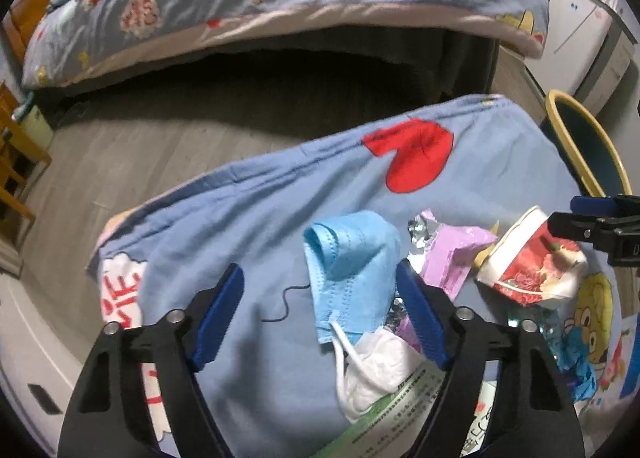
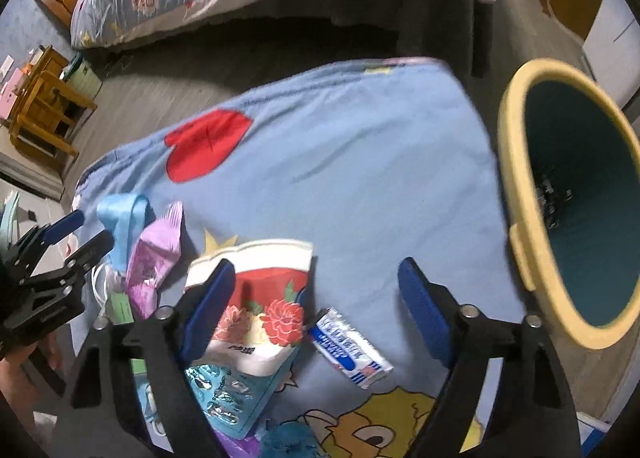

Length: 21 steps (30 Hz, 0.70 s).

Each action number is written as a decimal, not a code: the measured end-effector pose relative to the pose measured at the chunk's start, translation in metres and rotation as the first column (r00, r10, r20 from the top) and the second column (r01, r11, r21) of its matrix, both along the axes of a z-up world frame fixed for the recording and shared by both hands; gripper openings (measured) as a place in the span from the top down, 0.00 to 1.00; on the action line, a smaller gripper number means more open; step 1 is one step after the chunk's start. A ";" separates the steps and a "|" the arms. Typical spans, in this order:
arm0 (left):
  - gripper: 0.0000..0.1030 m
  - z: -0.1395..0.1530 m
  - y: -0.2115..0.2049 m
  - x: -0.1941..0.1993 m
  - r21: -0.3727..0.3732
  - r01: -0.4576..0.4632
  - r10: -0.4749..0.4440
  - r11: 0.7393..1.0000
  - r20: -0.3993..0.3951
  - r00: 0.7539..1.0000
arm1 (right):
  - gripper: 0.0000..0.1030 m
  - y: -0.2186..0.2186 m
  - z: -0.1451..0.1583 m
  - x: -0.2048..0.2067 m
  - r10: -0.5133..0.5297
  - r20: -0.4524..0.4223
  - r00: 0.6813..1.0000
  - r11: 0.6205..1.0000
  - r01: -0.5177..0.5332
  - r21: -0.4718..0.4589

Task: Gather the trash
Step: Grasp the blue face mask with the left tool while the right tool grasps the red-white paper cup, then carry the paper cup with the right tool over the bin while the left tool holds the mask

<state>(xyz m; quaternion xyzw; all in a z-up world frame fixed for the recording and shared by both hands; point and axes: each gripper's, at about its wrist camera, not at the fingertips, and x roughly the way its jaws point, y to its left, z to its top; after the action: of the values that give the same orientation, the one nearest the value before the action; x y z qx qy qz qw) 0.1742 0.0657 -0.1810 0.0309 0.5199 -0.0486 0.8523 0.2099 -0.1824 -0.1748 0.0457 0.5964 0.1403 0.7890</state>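
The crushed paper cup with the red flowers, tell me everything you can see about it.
The paper cup is white card printed with a red band and red flowers with green leaves, and dark print near its base. It is crushed flat and lies on its side on the blue bedsheet, partly over a blister pack, beside a purple wrapper. The right gripper is open around it, and its left finger overlaps the cup's edge in the right wrist view.

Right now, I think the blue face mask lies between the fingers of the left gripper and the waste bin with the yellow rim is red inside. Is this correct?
One detail is wrong: the waste bin is dark teal inside, not red, as the right wrist view shows. The blue face mask does lie between the open fingers of the left gripper.
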 end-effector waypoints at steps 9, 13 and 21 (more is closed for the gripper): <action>0.49 -0.017 -0.007 0.007 -0.032 0.019 -0.021 0.999 -0.058 0.998 | 0.44 0.014 -0.010 0.000 0.049 -0.070 0.996 0.996 -0.044 0.080; 0.71 -0.014 -0.011 0.006 -0.040 0.051 -0.054 0.998 -0.060 0.997 | 0.74 0.015 -0.003 0.000 0.051 -0.072 0.996 0.991 -0.041 0.124; 0.80 0.005 -0.008 0.000 -0.023 0.066 -0.066 0.998 -0.009 0.998 | 0.85 0.013 0.028 -0.004 0.054 -0.019 0.998 0.983 -0.050 0.178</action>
<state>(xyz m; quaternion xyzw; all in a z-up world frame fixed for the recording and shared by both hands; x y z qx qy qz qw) 0.1747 0.0577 -0.1762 0.0381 0.5222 -0.0829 0.8479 0.2062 -0.1699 -0.1468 0.1019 0.5918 0.2128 0.7708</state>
